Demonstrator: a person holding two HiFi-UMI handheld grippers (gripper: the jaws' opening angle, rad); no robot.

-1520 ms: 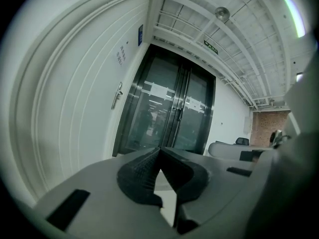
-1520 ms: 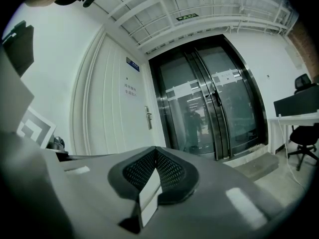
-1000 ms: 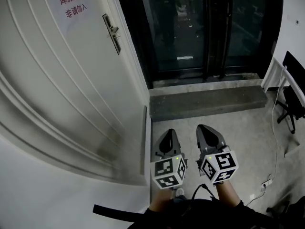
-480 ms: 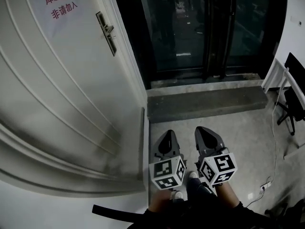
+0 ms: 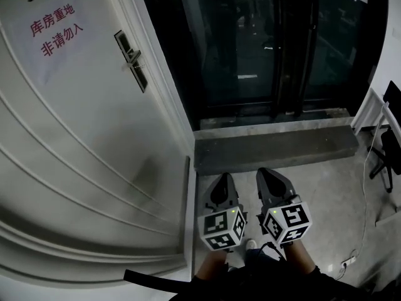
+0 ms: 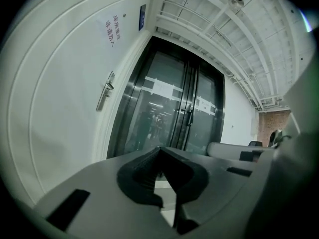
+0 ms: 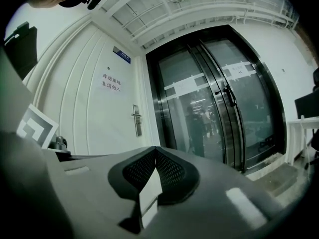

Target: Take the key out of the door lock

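Observation:
The white door (image 5: pixel 75 143) fills the left of the head view. Its dark lock plate with a metal handle (image 5: pixel 131 60) sits high up, and any key there is too small to make out. Both grippers hang low near my body, far from the lock. My left gripper (image 5: pixel 220 180) is shut with nothing between its jaws, and my right gripper (image 5: pixel 269 174) beside it is also shut and empty. The left gripper view has the lock plate (image 6: pixel 105 91) at upper left beyond the closed tips (image 6: pixel 159 151). The right gripper view has the lock plate (image 7: pixel 136 121) left of centre above the closed tips (image 7: pixel 156 151).
A paper sign with red characters (image 5: pixel 53 33) is stuck on the door. Dark glass sliding doors (image 5: pixel 263 42) stand ahead behind a concrete step (image 5: pixel 276 146). A black chair (image 5: pixel 391 146) and a floor cable with a power strip (image 5: pixel 351 259) lie at right.
The view has swung, so the door's lock plate now sits lower and further left in the picture. Both grippers stay low, side by side and shut.

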